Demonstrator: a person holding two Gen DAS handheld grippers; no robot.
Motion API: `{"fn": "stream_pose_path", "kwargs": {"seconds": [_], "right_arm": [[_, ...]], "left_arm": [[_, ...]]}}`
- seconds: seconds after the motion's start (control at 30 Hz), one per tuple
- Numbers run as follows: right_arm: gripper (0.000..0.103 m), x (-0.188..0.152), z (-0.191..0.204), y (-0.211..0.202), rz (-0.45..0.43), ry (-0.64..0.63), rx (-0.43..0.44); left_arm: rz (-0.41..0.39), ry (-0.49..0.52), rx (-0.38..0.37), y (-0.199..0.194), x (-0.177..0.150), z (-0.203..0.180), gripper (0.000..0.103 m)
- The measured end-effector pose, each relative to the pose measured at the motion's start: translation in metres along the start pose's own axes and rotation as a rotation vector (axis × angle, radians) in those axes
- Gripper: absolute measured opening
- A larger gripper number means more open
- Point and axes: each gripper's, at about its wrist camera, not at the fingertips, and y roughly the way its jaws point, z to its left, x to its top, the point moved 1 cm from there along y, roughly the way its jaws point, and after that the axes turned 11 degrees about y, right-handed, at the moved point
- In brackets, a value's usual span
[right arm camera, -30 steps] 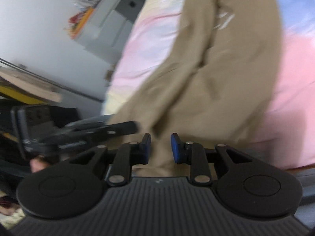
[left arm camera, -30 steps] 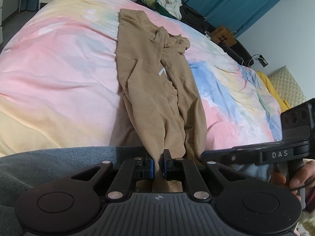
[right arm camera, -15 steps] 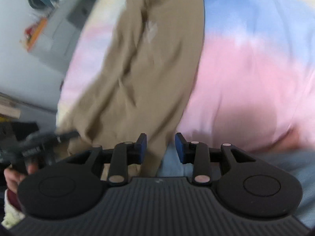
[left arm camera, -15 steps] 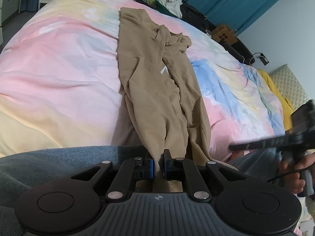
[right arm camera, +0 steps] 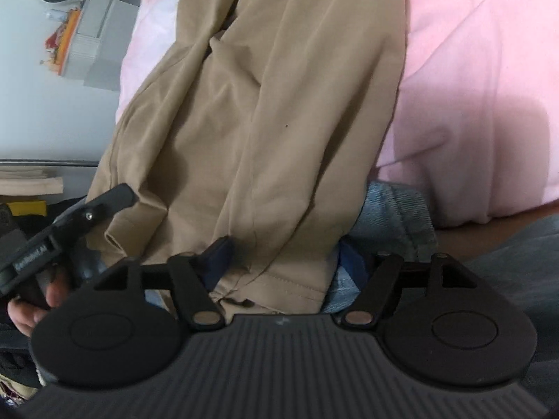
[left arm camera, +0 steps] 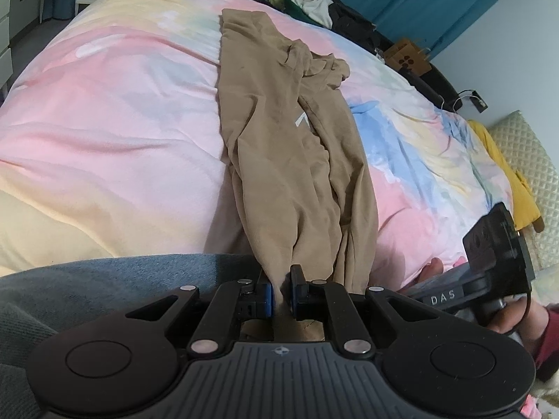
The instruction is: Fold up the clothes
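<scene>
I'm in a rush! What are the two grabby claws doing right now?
Left gripper: closed, pinching the near end of the tan trousers.
Right gripper: jaws opening, a trouser hem between them, not gripped.

Home bedroom: bed w/ pastel duvet (left arm camera: 104,132), teal curtains (left arm camera: 419,3).

Soft, even indoor light; fisheye bending at the edges, right wrist view slightly blurred, shadows faint.

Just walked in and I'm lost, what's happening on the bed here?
A person is folding tan trousers stretched along a pastel tie-dye bedspread. The left gripper is clamped on the near end. The right gripper straddles the hem beside it, its jaws opening, not pressing the cloth.
</scene>
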Motion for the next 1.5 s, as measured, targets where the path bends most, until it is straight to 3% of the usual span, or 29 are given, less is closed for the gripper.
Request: {"fn": "stream_pose_path", "kwargs": {"seconds": [0.07,0.13,0.17,0.23,0.33,0.57,0.67,0.87,1.03,1.27,1.5], "right_arm": [[0.066,-0.004,0.002,-0.004,-0.028,-0.026,0.028],[0.041,-0.011,0.006,-0.007,-0.048,-0.074,0.044],[0.019,-0.014,0.009,-0.009,-0.061,-0.092,0.040],[0.010,-0.018,0.015,-0.016,-0.089,-0.125,0.036],[0.009,-0.019,0.028,-0.047,-0.158,-0.171,0.073],[0.008,-0.015,0.062,-0.167,-0.437,-0.304,0.191],[0.008,-0.027,0.060,-0.200,-0.506,-0.348,0.215],[0.008,-0.054,0.038,-0.205,-0.492,-0.409,0.210],[0.008,-0.033,0.031,-0.184,-0.487,-0.390,0.212],[0.008,0.043,0.049,-0.180,-0.621,-0.408,0.206],[0.009,0.142,0.065,-0.151,-0.749,-0.367,0.159]], "left_arm": [[0.003,0.001,0.006,0.001,0.001,0.000,0.010],[0.005,0.001,0.014,0.002,0.001,-0.001,0.010],[0.005,0.000,0.018,0.002,0.002,-0.001,0.010],[-0.003,-0.004,0.020,0.001,0.004,-0.002,0.009],[-0.043,-0.003,0.009,-0.010,0.012,-0.006,0.008],[-0.245,0.069,-0.038,-0.071,0.052,-0.046,0.008],[-0.291,0.098,-0.068,-0.090,0.053,-0.064,0.008],[-0.236,0.168,-0.096,-0.093,0.020,-0.084,0.008],[-0.206,0.196,-0.099,-0.080,0.012,-0.080,0.008],[-0.309,0.158,-0.026,-0.057,0.096,-0.063,0.008],[-0.367,0.161,0.123,0.009,0.202,-0.039,0.009]]}}
